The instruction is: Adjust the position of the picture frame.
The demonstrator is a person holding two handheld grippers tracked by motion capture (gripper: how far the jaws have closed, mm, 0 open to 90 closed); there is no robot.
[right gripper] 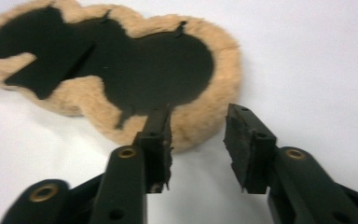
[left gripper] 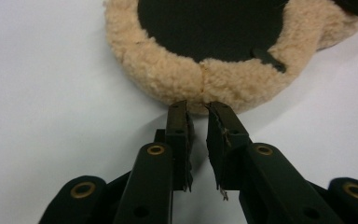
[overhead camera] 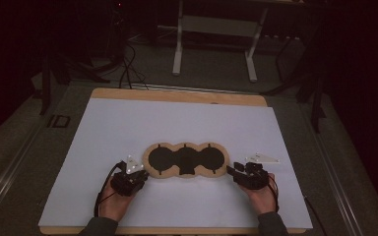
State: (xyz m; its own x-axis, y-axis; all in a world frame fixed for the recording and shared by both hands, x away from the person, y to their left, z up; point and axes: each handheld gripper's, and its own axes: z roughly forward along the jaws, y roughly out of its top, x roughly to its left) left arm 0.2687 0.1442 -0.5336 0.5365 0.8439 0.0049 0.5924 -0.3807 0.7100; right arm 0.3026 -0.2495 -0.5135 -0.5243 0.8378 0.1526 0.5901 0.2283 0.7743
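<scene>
On the white table [overhead camera: 103,147], we flank the fleece-edged mat [overhead camera: 185,161]: left gripper [overhead camera: 139,173] and right gripper [overhead camera: 232,171] parted, empty, apparently letting it lie flat.

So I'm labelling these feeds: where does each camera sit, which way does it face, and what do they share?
High view: above the person's side, looking forward and down at the table; both hands and forearms show.
Left gripper view: rides the left gripper, facing the fleece-edged mat; open jaws show.
Right gripper view: rides the right gripper, facing the mat's other end; wider-open jaws show.
All share the mat.
</scene>
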